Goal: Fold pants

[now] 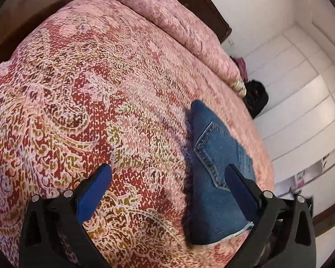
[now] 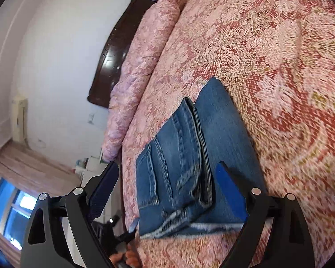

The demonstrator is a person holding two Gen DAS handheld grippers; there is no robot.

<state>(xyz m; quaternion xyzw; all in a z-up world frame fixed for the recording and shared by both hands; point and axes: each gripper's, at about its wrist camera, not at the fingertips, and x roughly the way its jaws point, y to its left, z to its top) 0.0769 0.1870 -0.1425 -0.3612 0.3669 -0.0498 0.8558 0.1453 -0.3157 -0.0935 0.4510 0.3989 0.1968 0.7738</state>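
In the right wrist view the right tool (image 2: 167,185) stands wide open, gripping nothing, over the near frayed end of the folded jeans (image 2: 189,156), whose long axis runs away toward the upper middle of the frame. The left tool (image 1: 169,178), also wide open and empty, has them at its right finger. One pair of jeans, two tools, one bed (image 1: 89,89).

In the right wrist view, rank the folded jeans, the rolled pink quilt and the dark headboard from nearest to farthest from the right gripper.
1. Folded jeans: between the fingers of the open right gripper.
2. Rolled pink quilt: beyond the jeans, along the bed's far edge, upper left.
3. Dark headboard: behind the quilt, against the wall.
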